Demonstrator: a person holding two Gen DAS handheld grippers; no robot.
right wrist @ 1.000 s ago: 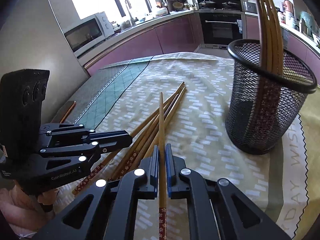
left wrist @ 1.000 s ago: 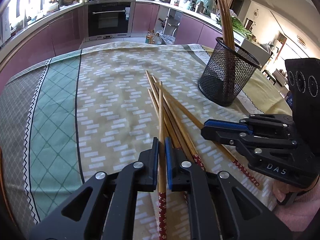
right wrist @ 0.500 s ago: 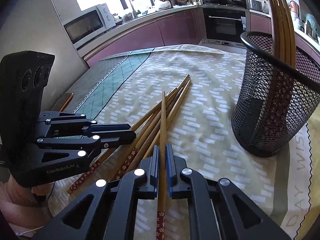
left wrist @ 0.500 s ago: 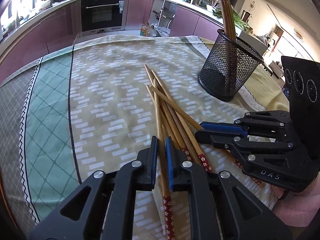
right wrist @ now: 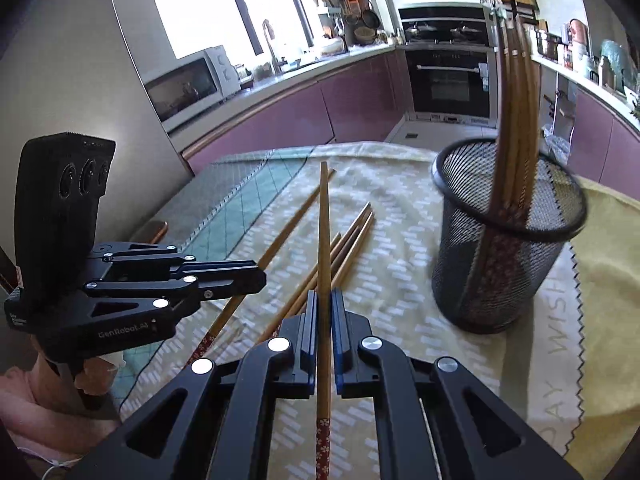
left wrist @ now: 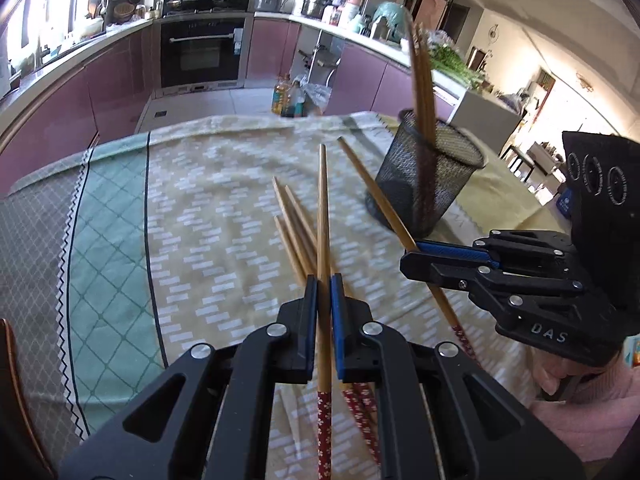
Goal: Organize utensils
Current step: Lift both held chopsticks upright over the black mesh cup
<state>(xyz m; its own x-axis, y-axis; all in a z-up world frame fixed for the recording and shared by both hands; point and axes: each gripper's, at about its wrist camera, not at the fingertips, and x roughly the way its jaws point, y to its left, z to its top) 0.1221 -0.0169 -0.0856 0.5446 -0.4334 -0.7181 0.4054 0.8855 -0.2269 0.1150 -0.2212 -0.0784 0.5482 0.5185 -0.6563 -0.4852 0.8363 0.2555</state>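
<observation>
Left wrist: both claws, left claw (left wrist: pixel 324 280) and right claw (right wrist: pixel 324 294), each clamp one raised chopstick (left wrist: pixel 322 208).

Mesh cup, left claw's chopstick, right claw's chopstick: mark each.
mesh cup (right wrist: pixel 472 280): right wrist view, bare side wall.
left claw's chopstick (left wrist: pixel 322 208): left wrist view, mid shaft ahead of the claw.
right claw's chopstick (right wrist: pixel 324 232): right wrist view, mid shaft ahead of the claw.

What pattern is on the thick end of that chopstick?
Red with small pale flowers, clearest on the chopstick in the left wrist view.
</observation>
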